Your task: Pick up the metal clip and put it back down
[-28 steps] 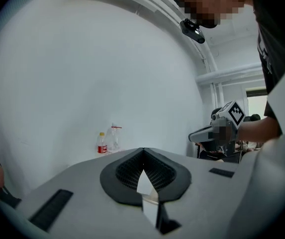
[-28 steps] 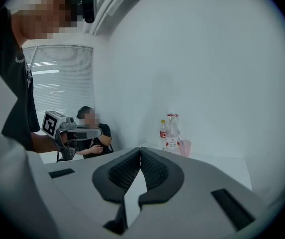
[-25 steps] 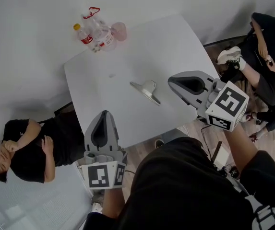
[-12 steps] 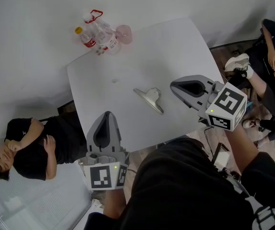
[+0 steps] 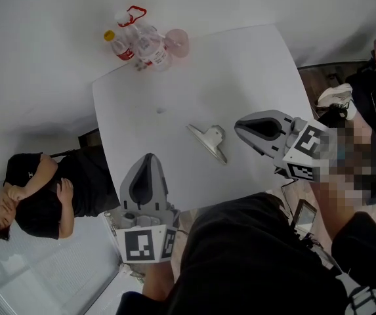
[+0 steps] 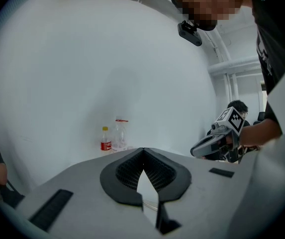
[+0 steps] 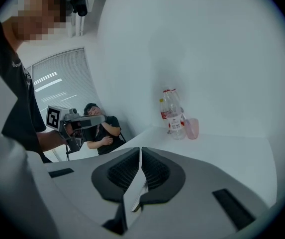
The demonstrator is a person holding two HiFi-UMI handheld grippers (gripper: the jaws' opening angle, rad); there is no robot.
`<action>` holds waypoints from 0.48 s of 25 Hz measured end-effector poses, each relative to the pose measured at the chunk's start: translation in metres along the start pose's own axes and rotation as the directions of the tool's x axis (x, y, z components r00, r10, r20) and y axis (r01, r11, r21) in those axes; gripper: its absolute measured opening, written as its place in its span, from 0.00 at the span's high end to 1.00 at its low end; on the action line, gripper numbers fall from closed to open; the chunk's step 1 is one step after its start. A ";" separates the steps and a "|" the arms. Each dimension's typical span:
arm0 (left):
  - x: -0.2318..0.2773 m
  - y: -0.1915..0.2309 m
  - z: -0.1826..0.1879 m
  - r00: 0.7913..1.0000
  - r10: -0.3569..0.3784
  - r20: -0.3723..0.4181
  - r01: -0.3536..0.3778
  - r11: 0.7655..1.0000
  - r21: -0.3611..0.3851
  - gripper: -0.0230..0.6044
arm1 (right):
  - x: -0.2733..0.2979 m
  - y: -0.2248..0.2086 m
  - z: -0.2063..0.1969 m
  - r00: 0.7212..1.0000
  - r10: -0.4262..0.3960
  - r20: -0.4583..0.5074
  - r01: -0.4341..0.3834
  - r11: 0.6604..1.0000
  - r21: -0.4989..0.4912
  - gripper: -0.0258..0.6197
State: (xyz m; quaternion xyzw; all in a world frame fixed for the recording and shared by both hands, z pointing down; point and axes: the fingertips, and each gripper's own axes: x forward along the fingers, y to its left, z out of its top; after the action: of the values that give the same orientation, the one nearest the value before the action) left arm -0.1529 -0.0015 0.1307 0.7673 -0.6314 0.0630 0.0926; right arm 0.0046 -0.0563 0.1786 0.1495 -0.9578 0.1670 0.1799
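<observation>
The right gripper [image 5: 237,125] has sunk and edged toward the clip [image 5: 207,141], and now sits near its 3 o'clock end. The left gripper [image 5: 147,156] has slid further in over the table [image 5: 240,64] edge, at the clip's 7 o'clock.
</observation>
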 end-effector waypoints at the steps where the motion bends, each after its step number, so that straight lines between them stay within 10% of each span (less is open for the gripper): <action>1: 0.002 0.001 -0.002 1.000 0.005 -0.007 -0.005 1.000 -0.005 0.93 | 0.003 -0.003 -0.002 1.000 0.007 -0.009 -0.007 1.000 0.005 0.93; 12: 0.010 0.020 -0.037 0.994 0.052 -0.093 -0.056 0.997 -0.045 0.93 | 0.032 -0.015 -0.035 0.996 0.049 -0.079 -0.043 0.996 0.082 0.93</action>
State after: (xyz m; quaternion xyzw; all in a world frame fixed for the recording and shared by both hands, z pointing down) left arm -0.1693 -0.0064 0.1704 0.7438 -0.6483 0.0855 0.1381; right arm -0.0083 -0.0637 0.2259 0.1276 -0.9455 0.2154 0.2083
